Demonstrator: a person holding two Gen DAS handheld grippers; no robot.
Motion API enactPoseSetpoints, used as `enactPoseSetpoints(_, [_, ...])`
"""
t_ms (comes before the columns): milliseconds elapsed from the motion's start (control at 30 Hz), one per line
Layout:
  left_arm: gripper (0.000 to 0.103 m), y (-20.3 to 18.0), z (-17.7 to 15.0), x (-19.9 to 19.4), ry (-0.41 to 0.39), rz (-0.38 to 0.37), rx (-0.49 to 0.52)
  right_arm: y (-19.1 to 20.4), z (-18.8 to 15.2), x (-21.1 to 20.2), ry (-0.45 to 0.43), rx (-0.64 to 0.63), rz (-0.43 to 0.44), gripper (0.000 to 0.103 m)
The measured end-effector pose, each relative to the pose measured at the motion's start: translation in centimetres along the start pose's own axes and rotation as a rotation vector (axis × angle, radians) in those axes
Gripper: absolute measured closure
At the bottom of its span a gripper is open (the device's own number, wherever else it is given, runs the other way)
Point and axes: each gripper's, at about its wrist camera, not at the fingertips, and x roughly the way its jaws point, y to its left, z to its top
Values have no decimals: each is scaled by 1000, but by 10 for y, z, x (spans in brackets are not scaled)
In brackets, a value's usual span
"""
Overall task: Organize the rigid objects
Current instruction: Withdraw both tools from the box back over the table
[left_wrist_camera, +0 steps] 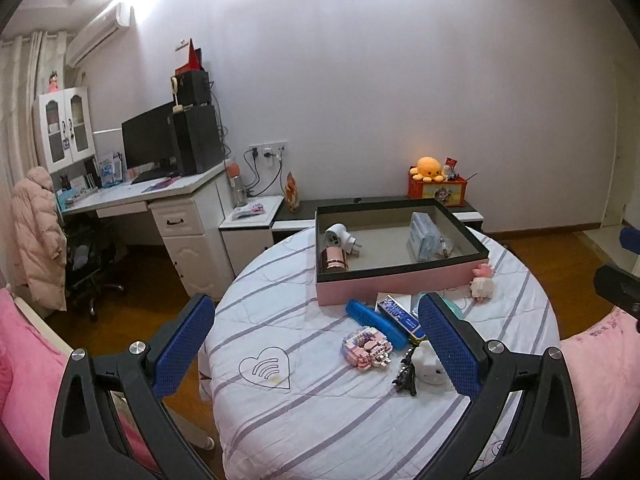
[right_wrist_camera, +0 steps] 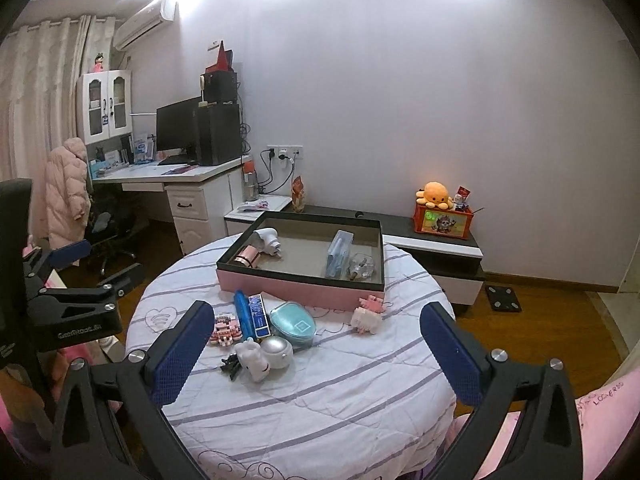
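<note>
Right wrist: fingers (right_wrist_camera: 178, 354) spread wide, holding nothing.

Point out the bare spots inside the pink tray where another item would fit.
The pink tray has a wide bare floor in its middle, between the white plug adapter with the copper cylinder on the left and the blue pack with the clear item on the right. Those two ends are crowded.

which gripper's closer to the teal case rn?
Left. Left gripper has one finger overlapping the teal case; right gripper hangs back, case ahead between its open fingers.
</note>
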Motion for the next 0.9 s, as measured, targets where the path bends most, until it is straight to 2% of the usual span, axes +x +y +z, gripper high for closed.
enactPoseSetpoints(200, [0,-7,1,-3,-5,-9,28,-2,-2,-1,12,19,-1,0])
enactPoseSetpoints(600, [0,-11,0,16,45,-17,39,-10,0,12,42,37,-17,0])
enactPoseSetpoints(700, [0,-11,-2,28,80,-18,38,-13,0,21,60,47,-23,0])
enactPoseSetpoints(900, [0,-18,-16,71,215,-34,35,-27,-6,57,150,83,-33,0])
